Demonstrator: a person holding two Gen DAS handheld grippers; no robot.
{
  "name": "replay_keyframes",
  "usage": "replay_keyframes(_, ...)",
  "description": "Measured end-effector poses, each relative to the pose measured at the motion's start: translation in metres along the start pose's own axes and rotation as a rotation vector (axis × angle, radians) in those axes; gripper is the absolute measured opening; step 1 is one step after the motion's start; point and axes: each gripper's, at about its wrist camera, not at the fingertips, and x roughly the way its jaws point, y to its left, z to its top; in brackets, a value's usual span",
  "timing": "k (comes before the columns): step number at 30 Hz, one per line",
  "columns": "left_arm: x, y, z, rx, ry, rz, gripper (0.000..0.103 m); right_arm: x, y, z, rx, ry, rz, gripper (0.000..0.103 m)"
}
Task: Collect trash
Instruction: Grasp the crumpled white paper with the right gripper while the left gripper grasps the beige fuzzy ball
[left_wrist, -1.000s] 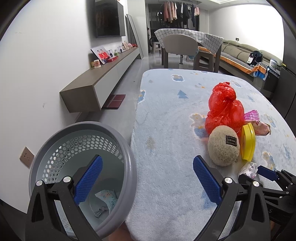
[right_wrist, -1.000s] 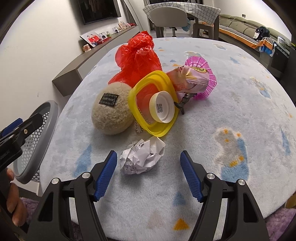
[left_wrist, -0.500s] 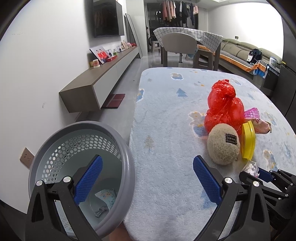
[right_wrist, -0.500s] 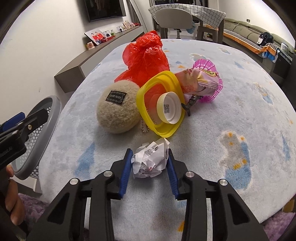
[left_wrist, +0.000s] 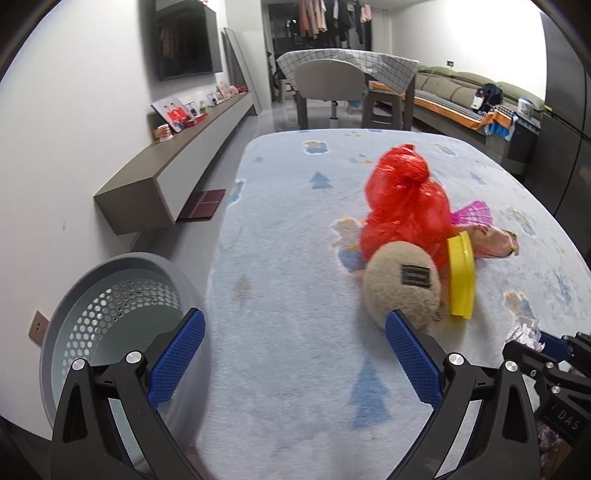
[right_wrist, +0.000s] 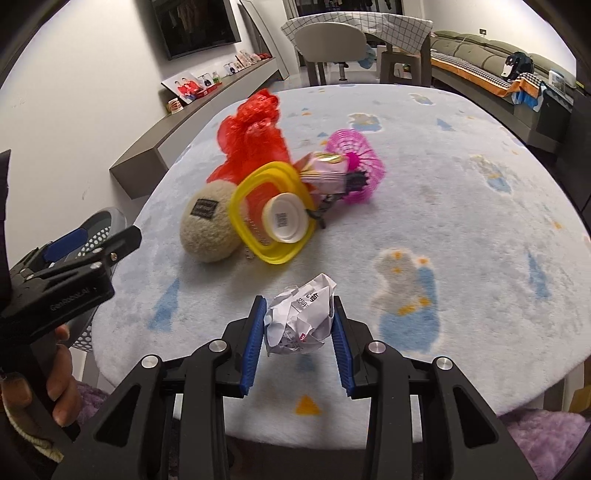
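- Clamped between the blue pads of the right gripper (right_wrist: 298, 325) was a crumpled paper ball (right_wrist: 300, 318), held just above the near edge of the pale blue rug-covered table (right_wrist: 461, 236), apparently for carrying to the bin.
- Printed characters showed on the paper, too creased to read.
- Left gripper (left_wrist: 293, 354) hung spread wide and empty beside a grey perforated basket (left_wrist: 122, 295), which stood below the table's left edge, likely to receive trash.
- Farther back lay a beige plush ball (right_wrist: 208, 229) with an unreadable dark label, a yellow lid (right_wrist: 271, 214), a white cap (right_wrist: 285, 218) bearing a QR code, and a red plastic bag (right_wrist: 255, 140).

Home living room — sofa (left_wrist: 461, 79), television (left_wrist: 184, 40)
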Motion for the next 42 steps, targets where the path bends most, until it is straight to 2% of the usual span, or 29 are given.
replay_keyframes(7, 0.016, -0.028, 0.002, 0.048, 0.030, -0.025, 0.096, -0.019, -0.031, 0.000, 0.033, -0.027, -0.025, 0.034)
replay_keyframes(15, 0.037, -0.041, 0.004, 0.059, 0.079, -0.054, 0.096, -0.022, -0.054, 0.002, 0.079, -0.038, -0.005, 0.034)
replay_keyframes(36, 0.062, -0.059, 0.016, 0.053, 0.096, -0.092, 0.096, -0.006, -0.066, 0.005, 0.111, -0.022, 0.032, 0.034)
replay_keyframes(39, 0.063, -0.058, 0.018, 0.040, 0.092, -0.101, 0.093, -0.006, -0.067, 0.005, 0.112, -0.020, 0.032, 0.034)
replay_keyframes(42, 0.065, -0.057, 0.018, 0.037, 0.106, -0.121, 0.076, -0.005, -0.067, 0.004, 0.110, -0.021, 0.033, 0.034)
